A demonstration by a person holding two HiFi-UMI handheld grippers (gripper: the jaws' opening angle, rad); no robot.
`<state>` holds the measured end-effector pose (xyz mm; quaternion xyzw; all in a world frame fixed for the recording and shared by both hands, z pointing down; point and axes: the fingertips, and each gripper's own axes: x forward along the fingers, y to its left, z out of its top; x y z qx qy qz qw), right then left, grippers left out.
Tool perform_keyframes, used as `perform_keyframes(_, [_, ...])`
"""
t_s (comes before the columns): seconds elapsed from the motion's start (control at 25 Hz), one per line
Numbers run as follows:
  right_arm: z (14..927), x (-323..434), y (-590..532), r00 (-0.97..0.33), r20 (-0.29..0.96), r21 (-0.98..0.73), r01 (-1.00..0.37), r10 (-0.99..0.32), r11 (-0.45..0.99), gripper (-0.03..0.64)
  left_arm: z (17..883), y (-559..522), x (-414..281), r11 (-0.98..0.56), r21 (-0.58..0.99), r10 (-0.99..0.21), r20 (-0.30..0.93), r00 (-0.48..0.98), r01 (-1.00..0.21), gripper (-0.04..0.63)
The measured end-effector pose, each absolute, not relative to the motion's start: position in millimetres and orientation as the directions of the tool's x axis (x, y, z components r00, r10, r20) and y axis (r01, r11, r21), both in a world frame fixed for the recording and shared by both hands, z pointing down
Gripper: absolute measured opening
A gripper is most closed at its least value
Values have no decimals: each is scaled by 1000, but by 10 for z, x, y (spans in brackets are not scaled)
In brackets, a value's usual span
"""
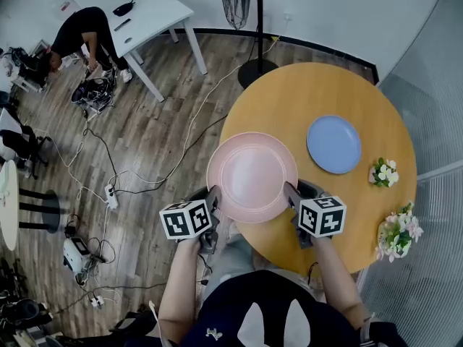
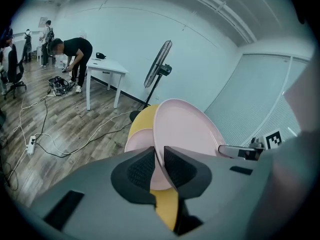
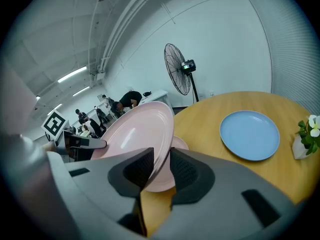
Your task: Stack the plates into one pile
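Note:
A large pink plate (image 1: 252, 176) hangs above the near left part of the round wooden table (image 1: 304, 92), held by both grippers at opposite rims. My left gripper (image 1: 214, 202) is shut on its left rim, which runs between the pads (image 2: 159, 166). On the right rim my right gripper (image 1: 292, 194) is shut as well (image 3: 161, 169). Under the lifted plate a second pink plate (image 3: 181, 145) lies on the table; its edge also shows in the left gripper view (image 2: 139, 140). A blue plate (image 1: 333, 144) lies flat further right (image 3: 249, 135).
Two small flower pots (image 1: 383, 172) (image 1: 398, 230) stand near the table's right edge. A standing fan (image 1: 258, 67) is behind the table. A white desk (image 1: 148, 20), a bent-over person (image 1: 79, 35) and cables (image 1: 108, 186) occupy the wooden floor at left.

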<state>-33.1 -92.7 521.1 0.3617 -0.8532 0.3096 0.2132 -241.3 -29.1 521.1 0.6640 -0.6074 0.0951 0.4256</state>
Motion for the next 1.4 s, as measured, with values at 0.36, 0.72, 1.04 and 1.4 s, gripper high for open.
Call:
perform_keyframes(0.36, [5238,-492,-1117,-623,593,-356,-771,-511,528,112,5190,-590,-2604,52,446,-720,637,276,-894,61])
perform_keyframes(0.72, [5402,-569,-1219,-578,619,-353,-810,-531,469,115,5285,-853,-2705,-12,446,-682,651,334,-895,61])
perform_keyframes(1.04, [5640,-572,-1220,-533,663,-345,-841,-526,417,120,5495,-996,-2724,-48,447,-630,680,374,-893,61])
perform_keyframes(1.4, [5962,-576,-1188,-488,717,-323,-865,-499,383,121,5833,-1021,-2741,-50,441,-569,725,388,-896,61])
